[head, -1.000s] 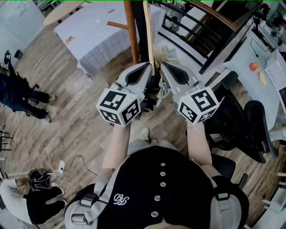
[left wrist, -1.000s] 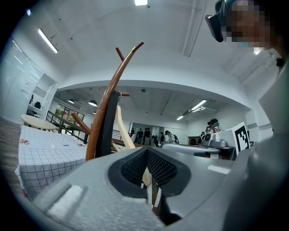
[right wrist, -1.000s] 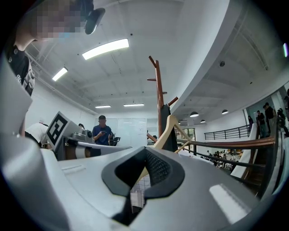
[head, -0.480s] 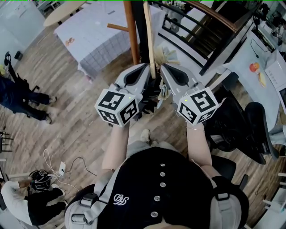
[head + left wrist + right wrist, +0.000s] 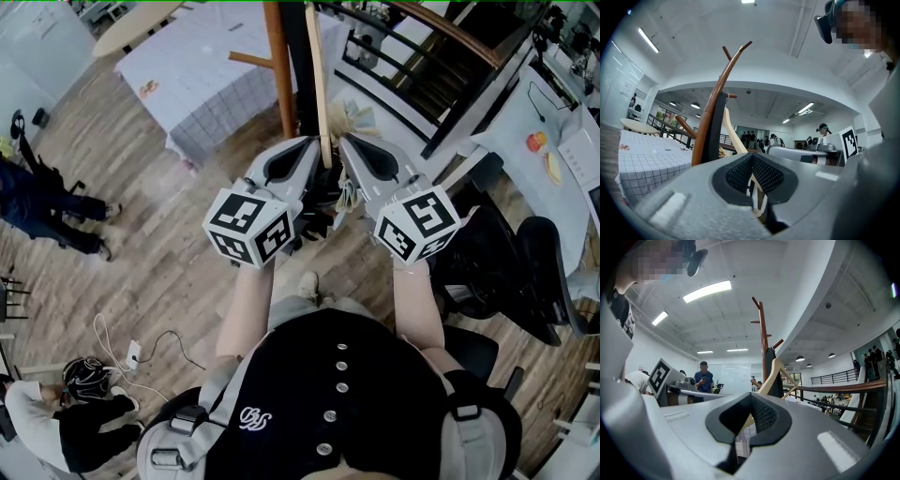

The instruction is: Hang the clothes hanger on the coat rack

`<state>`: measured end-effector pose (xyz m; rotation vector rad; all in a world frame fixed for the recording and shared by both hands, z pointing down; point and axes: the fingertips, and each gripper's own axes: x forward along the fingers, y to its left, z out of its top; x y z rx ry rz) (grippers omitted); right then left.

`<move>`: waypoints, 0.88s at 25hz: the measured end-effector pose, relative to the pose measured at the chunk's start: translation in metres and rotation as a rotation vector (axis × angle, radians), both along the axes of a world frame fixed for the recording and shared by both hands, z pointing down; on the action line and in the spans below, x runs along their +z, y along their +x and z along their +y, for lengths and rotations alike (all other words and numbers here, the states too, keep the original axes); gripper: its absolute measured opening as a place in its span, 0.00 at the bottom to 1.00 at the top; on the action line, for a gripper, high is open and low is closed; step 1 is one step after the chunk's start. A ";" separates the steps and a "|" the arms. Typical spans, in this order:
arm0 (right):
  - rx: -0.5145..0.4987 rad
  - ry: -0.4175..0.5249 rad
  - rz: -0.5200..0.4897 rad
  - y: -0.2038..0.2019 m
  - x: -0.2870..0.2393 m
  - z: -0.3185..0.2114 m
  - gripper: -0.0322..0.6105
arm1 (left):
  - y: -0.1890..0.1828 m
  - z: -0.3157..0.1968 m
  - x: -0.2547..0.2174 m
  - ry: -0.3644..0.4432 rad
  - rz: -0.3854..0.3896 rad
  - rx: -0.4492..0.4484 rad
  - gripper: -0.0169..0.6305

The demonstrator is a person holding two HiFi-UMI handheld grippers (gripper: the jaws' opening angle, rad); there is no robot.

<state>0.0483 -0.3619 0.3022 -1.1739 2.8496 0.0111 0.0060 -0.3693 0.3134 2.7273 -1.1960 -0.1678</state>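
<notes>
The pale wooden clothes hanger (image 5: 316, 84) stands on edge between both grippers, close to the brown wooden coat rack (image 5: 277, 70). My left gripper (image 5: 313, 150) is shut on one arm of the hanger (image 5: 732, 133), which runs between its pads. My right gripper (image 5: 341, 146) is shut on the other arm of the hanger (image 5: 777, 369). The coat rack's pole and pegs (image 5: 717, 93) rise just beyond the jaws (image 5: 754, 190), and the rack (image 5: 763, 338) also shows past the right gripper (image 5: 743, 430). Something dark (image 5: 715, 133) hangs along the pole.
A table with a checked cloth (image 5: 192, 80) stands left of the rack. A dark railing (image 5: 427, 61) runs at the back right, with a white desk (image 5: 548, 131) and black office chair (image 5: 525, 272) to the right. People (image 5: 42, 202) and a cable (image 5: 131, 347) are on the wooden floor at left.
</notes>
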 end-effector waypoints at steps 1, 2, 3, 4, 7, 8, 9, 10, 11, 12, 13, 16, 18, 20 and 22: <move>0.002 0.000 -0.002 0.000 0.000 0.000 0.05 | 0.000 0.000 -0.001 0.001 0.000 0.001 0.03; 0.001 0.000 -0.003 0.000 -0.001 -0.001 0.05 | -0.001 -0.001 -0.001 0.001 0.001 0.001 0.02; 0.000 0.001 -0.003 -0.001 -0.001 -0.001 0.05 | -0.001 -0.001 -0.001 0.001 0.002 0.001 0.02; -0.003 0.002 -0.003 -0.003 -0.001 -0.001 0.05 | -0.002 -0.001 -0.001 0.002 0.004 0.001 0.03; -0.006 0.001 0.003 -0.005 0.001 -0.002 0.05 | -0.002 -0.002 -0.001 0.002 0.005 0.005 0.02; -0.005 0.000 0.005 -0.006 0.001 -0.002 0.05 | -0.002 -0.002 -0.001 0.002 0.006 0.006 0.02; -0.004 0.000 0.006 -0.006 0.001 -0.003 0.05 | -0.003 -0.003 0.000 0.002 0.007 0.007 0.02; -0.003 0.001 0.006 -0.007 0.001 -0.003 0.05 | -0.003 -0.003 0.000 0.001 0.008 0.009 0.02; -0.002 0.002 0.007 -0.007 0.001 -0.004 0.05 | -0.004 -0.004 0.000 0.000 0.009 0.010 0.02; -0.002 0.002 0.007 -0.008 0.000 -0.004 0.05 | -0.004 -0.004 0.000 -0.001 0.009 0.011 0.02; -0.001 0.002 0.007 -0.008 0.000 -0.005 0.05 | -0.004 -0.005 0.000 -0.001 0.010 0.013 0.02; 0.000 0.001 0.011 -0.009 0.000 -0.007 0.05 | -0.002 -0.006 -0.001 0.000 0.009 0.020 0.03; 0.000 0.000 0.010 -0.009 0.000 -0.008 0.05 | -0.002 -0.008 0.000 -0.003 0.008 0.024 0.02; -0.002 -0.002 0.009 -0.010 0.001 -0.009 0.05 | -0.001 -0.009 0.003 -0.009 0.005 0.028 0.02; -0.003 -0.004 0.007 -0.011 0.001 -0.011 0.05 | -0.001 -0.010 0.004 -0.015 0.000 0.031 0.02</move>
